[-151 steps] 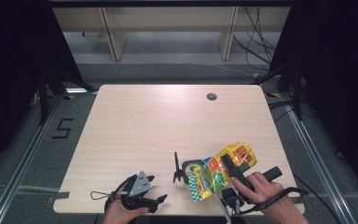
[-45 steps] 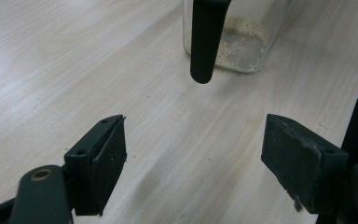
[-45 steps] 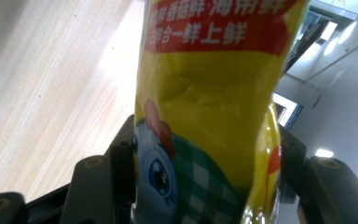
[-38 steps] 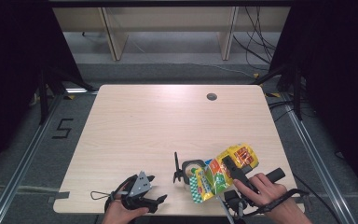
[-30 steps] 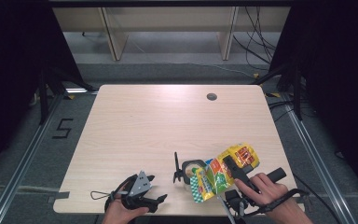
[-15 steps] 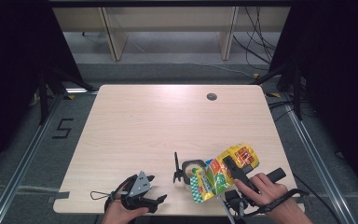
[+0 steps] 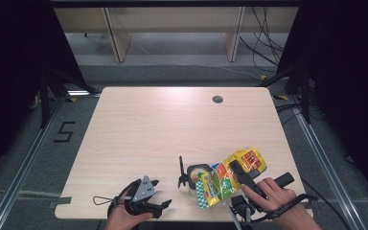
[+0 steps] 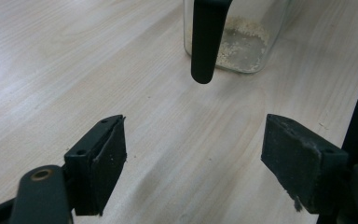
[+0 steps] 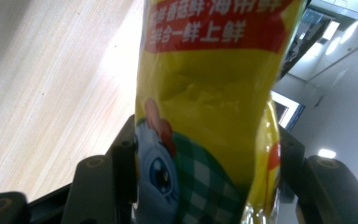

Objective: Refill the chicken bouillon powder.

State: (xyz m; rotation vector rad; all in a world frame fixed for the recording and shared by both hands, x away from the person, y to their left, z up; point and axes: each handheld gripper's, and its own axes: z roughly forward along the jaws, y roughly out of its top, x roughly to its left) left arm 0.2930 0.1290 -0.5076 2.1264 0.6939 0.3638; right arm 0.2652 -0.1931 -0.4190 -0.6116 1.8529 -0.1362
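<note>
A: Layout, big to small?

B: A light wood surface [image 7: 139,129] is seen, with a round grommet hole [image 7: 217,99] near its far edge. A yellow seasoning bag [image 7: 230,175] is held tilted at the near right, above a glass jar [image 7: 197,172]. The jar is stood upright on the surface, some pale granules on its bottom, a black handle [image 8: 206,37] hanging beside it.

A: Hand-held grippers?

B: The right hand-held gripper [image 9: 205,168] is clamped on the bag, jaws pressed into both sides of it. The left hand-held gripper [image 8: 193,168] is rested low at the near left edge, jaws spread wide with nothing between them, pointed at the jar and well apart from it.
</note>
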